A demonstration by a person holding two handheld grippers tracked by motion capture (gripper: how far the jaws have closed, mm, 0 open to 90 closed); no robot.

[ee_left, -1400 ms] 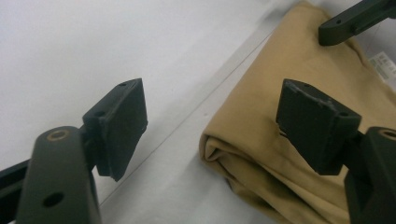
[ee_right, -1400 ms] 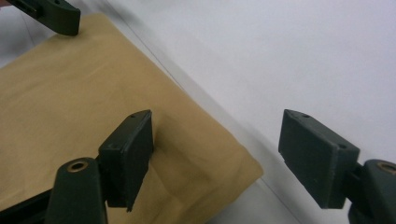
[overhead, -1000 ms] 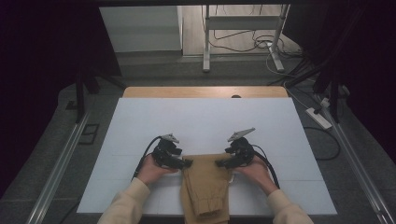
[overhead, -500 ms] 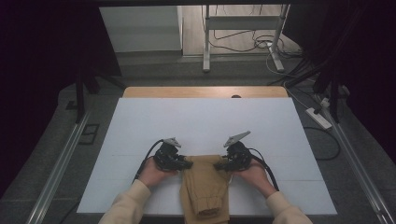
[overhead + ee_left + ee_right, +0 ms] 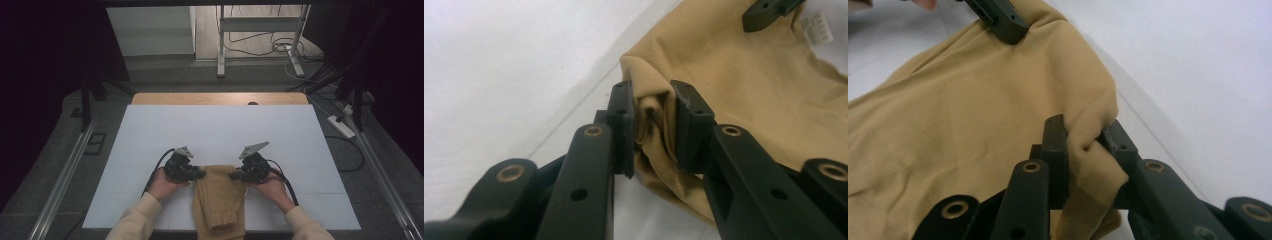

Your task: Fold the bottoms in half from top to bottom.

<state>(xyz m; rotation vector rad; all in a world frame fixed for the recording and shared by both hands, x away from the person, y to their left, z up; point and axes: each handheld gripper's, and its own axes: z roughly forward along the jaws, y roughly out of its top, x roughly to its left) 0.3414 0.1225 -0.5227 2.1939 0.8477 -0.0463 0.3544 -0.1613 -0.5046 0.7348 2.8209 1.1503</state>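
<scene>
We are finding left gripper (image 5: 651, 125) and right gripper (image 5: 1087, 142), jaws just closing, pinching tan trousers' (image 5: 218, 197) far corners near table's (image 5: 220, 125) near edge; lifting or folding remaining.

Both grippers all black. Left gripper (image 5: 200, 173) & right gripper (image 5: 234, 175) each had a grey three-cornered plate on top and a black cable trailing back past the hand. Jaws were flat black link arms w/ brass-coloured bushings at the pivots, small plain holes along them, blocky rectangular pads w/ tiny screw holes near the tips. Sleeves pale cream, long, w/ ribbed cuffs at the wrists.
</scene>
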